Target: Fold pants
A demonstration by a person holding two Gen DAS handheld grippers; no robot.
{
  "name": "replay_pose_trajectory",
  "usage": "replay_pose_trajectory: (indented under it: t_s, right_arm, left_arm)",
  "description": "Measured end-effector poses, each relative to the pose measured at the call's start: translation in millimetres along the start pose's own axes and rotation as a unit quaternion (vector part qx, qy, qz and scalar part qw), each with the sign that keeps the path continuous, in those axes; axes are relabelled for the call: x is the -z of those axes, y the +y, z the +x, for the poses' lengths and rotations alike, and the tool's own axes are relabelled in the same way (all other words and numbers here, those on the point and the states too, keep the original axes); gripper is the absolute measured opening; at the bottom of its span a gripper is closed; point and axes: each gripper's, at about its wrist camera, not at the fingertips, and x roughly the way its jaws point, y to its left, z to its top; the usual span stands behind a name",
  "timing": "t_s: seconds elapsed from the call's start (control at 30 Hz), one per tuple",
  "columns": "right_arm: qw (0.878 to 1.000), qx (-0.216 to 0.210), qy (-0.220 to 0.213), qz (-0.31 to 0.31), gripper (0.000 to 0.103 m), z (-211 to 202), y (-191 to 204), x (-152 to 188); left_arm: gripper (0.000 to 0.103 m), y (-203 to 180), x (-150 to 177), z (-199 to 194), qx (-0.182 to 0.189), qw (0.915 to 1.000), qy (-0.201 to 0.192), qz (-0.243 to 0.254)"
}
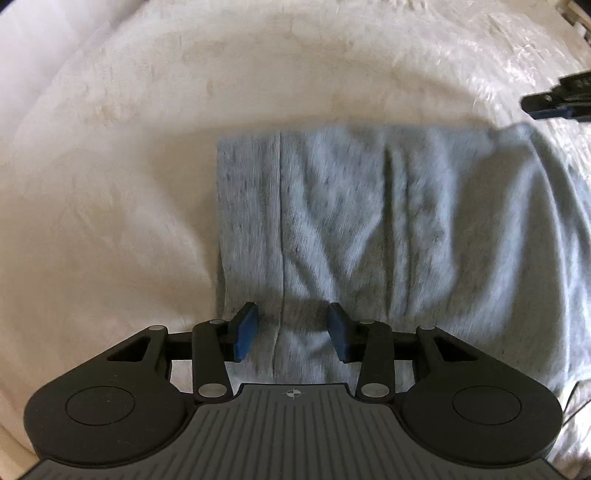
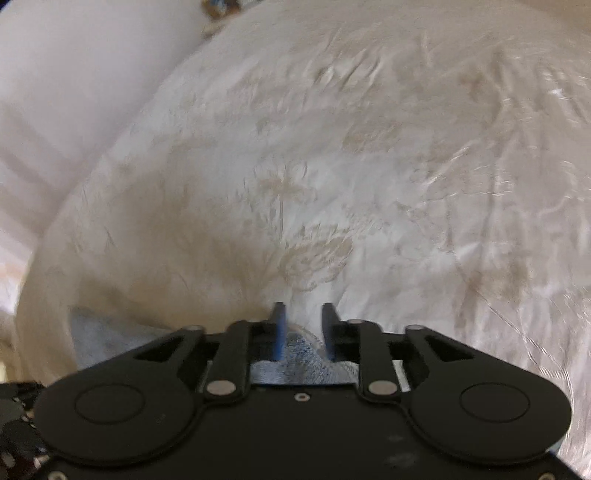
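Grey-blue pants (image 1: pixel 388 221) lie folded on a white patterned bedspread (image 1: pixel 147 147). My left gripper (image 1: pixel 293 330) is open, its blue pads (image 1: pixel 245 332) standing either side of a seam at the near edge of the pants. My right gripper (image 1: pixel 554 99) shows at the far right corner of the pants in the left wrist view. In the right wrist view my right gripper (image 2: pixel 303 325) is partly open, with a bunch of the pants fabric (image 2: pixel 299 358) between the fingers near their base. More of the pants (image 2: pixel 103 339) shows at lower left.
The bedspread (image 2: pixel 332 166) fills both views. A white pillow or sheet (image 2: pixel 66 92) lies at the far left. A wooden edge (image 1: pixel 576 14) shows at the top right corner.
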Motion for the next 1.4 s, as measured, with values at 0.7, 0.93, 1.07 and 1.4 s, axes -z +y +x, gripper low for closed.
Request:
replay_pose_trajectory:
  t_s: [0.7, 0.93, 1.07, 1.4]
  right_arm:
    - [0.992, 0.115, 0.040, 0.026, 0.027, -97, -28, 185]
    - [0.992, 0.127, -0.022, 0.000, 0.034, -136, -82, 156]
    - [0.992, 0.117, -0.020, -0.040, 0.034, -135, -112, 129]
    - [0.991, 0.020, 0.041, -0.126, 0.056, -95, -129, 98]
  left_arm:
    - [0.041, -63, 10, -17, -0.015, 0.9908, -0.015, 0.134]
    - [0.041, -149, -7, -49, 0.037, 0.9851, -0.084, 0.146]
    - [0.044, -169, 12, -14, 0.004, 0.9901, -0.019, 0.139]
    - [0.048, -164, -6, 30, -0.026, 0.9971, 0.043, 0.057]
